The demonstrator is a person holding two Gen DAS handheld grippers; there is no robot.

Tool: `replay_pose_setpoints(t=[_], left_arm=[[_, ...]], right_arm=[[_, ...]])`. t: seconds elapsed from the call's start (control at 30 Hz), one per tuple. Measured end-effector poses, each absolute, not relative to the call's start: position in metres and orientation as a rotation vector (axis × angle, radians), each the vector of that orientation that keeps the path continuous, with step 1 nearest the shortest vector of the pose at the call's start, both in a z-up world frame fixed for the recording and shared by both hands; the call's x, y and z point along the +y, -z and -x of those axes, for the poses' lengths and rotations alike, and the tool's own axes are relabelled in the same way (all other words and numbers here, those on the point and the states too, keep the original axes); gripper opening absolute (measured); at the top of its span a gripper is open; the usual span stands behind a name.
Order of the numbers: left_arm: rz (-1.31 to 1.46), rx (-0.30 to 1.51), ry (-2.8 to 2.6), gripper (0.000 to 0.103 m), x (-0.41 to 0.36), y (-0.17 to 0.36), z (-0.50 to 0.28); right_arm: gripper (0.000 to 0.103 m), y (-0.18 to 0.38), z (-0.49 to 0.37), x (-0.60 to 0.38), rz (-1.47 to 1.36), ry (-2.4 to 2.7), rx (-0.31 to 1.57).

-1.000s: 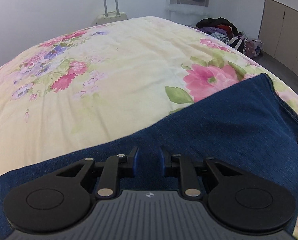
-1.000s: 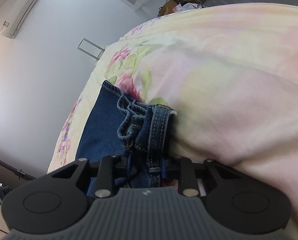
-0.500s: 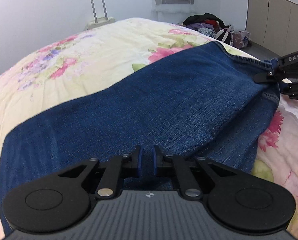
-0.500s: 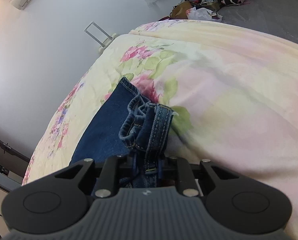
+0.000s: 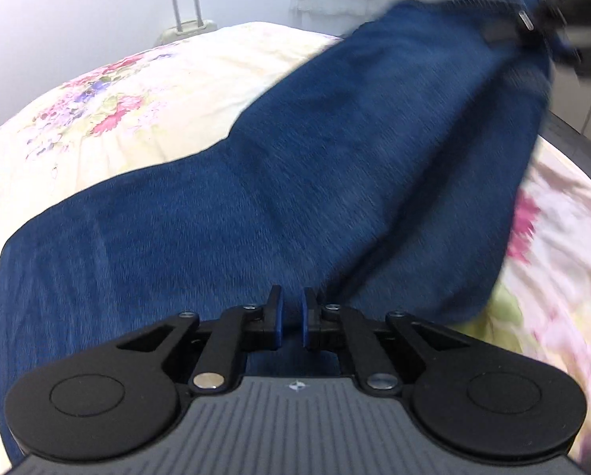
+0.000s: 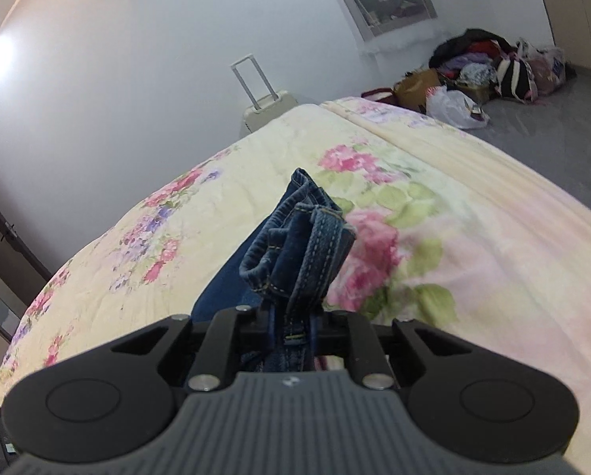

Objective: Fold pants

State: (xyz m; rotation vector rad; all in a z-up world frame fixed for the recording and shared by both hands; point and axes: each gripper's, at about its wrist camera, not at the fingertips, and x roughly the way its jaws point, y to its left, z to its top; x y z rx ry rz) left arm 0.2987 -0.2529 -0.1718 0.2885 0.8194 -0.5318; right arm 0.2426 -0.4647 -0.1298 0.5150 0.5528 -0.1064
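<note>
Floral bedspread (image 6: 434, 213) lying under blue jeans (image 5: 295, 182).
Left gripper (image 5: 290, 318) is pinching denim nearly closed; right gripper (image 6: 293, 326) is closing on the bunched waistband (image 6: 307, 249).

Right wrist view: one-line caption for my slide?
Right claw closing on the bunched waistband of blue jeans, held above a floral bedspread.

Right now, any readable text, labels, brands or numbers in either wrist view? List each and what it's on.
None readable.
Left gripper: small emblem on its grey housing, a symbol, no letters.
Right gripper: same kind of emblem, no letters.
Jeans, suitcase, floral bedspread: no text visible.
</note>
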Motion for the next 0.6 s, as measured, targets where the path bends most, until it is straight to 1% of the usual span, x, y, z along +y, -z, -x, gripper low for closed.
replay_pose_setpoints(t=[0.13, 0.3, 0.43, 0.6], left_arm=[[-0.258, 0.810, 0.573, 0.015, -0.227, 0.157, -0.283], [-0.168, 0.735, 0.526, 0.016, -0.162, 0.121, -0.276], [-0.119, 0.702, 0.431, 0.016, -0.106, 0.091, -0.282], [-0.020, 0.674, 0.278, 0.016, -0.031, 0.082, -0.290]], right_arm=[[0.010, 0.094, -0.238, -0.424, -0.386, 0.082, 0.517], [0.010, 0.058, -0.242, -0.367, -0.230, 0.071, 0.503], [0.010, 0.044, -0.246, -0.317, -0.126, 0.043, 0.487], [0.010, 0.040, -0.254, -0.246, -0.025, -0.013, 0.488]])
